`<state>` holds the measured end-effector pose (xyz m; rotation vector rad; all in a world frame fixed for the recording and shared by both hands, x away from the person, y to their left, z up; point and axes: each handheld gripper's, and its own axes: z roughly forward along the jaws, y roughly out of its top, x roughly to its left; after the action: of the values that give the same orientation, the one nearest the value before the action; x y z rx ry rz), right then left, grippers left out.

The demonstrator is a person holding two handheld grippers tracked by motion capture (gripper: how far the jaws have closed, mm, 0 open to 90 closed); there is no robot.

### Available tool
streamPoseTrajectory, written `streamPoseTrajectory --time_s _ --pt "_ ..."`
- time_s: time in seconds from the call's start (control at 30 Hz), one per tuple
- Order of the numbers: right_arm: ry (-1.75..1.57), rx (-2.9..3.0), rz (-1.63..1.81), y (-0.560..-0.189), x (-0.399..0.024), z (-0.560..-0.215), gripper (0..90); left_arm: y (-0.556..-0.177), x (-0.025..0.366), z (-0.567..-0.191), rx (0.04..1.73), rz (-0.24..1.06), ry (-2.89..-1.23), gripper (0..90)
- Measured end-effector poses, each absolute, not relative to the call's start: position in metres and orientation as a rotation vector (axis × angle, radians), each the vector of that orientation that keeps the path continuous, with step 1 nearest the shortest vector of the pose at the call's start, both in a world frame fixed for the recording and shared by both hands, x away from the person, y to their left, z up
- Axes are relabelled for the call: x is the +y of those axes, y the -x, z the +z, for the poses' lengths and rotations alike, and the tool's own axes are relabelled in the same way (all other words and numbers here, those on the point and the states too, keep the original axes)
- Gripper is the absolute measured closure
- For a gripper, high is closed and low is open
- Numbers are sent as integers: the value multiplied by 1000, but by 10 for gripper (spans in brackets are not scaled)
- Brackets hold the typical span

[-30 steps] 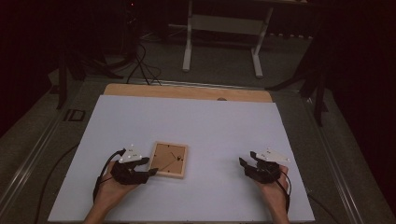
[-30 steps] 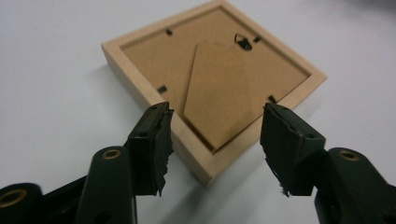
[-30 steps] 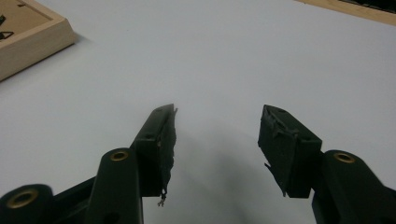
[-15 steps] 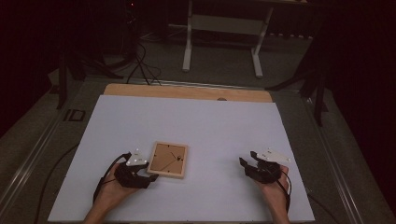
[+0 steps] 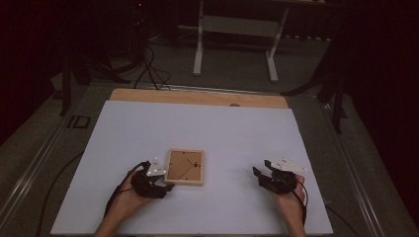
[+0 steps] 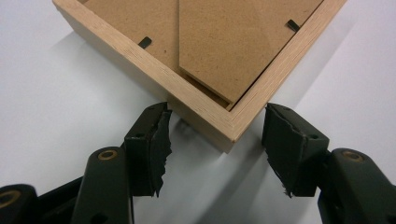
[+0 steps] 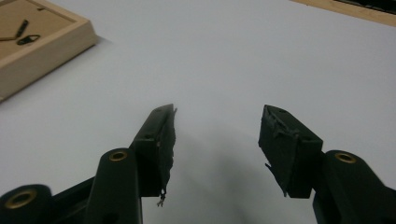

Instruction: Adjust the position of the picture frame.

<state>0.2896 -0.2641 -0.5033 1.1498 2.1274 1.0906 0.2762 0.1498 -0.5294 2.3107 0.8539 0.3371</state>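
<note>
A small wooden picture frame (image 5: 185,167) lies back side up on the white table top (image 5: 207,123), its brown backing board and metal clips showing. My left gripper (image 5: 166,184) sits at the frame's near left corner. In the left gripper view that corner (image 6: 243,116) lies between the jaws of the left gripper (image 6: 217,109), with a gap on each side. The jaws have just been closing and the pads do not press on the wood. My right gripper (image 5: 262,168) rests open on the table to the right of the frame, with nothing between its jaws (image 7: 218,112). The frame (image 7: 42,42) shows at upper left there.
A bare wooden strip (image 5: 197,98) runs along the table's far edge. Beyond it, a white stand (image 5: 234,29) and cables sit on the dark floor. Hands hold both grippers near the front edge.
My left gripper has slid a little right and down, closing in on the frame's near left corner. The right gripper and the frame have stayed put.
</note>
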Motion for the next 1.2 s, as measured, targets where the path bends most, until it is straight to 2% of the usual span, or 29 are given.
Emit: streamPoseTrajectory --time_s 0.67,1.2 --pt "-1148 2127 1093 -290 -265 -503 450 -299 120 -529 797 317 -2327 419" --pt "-1148 2128 1095 -290 -266 -503 450 -299 113 -528 795 342 -2337 423"
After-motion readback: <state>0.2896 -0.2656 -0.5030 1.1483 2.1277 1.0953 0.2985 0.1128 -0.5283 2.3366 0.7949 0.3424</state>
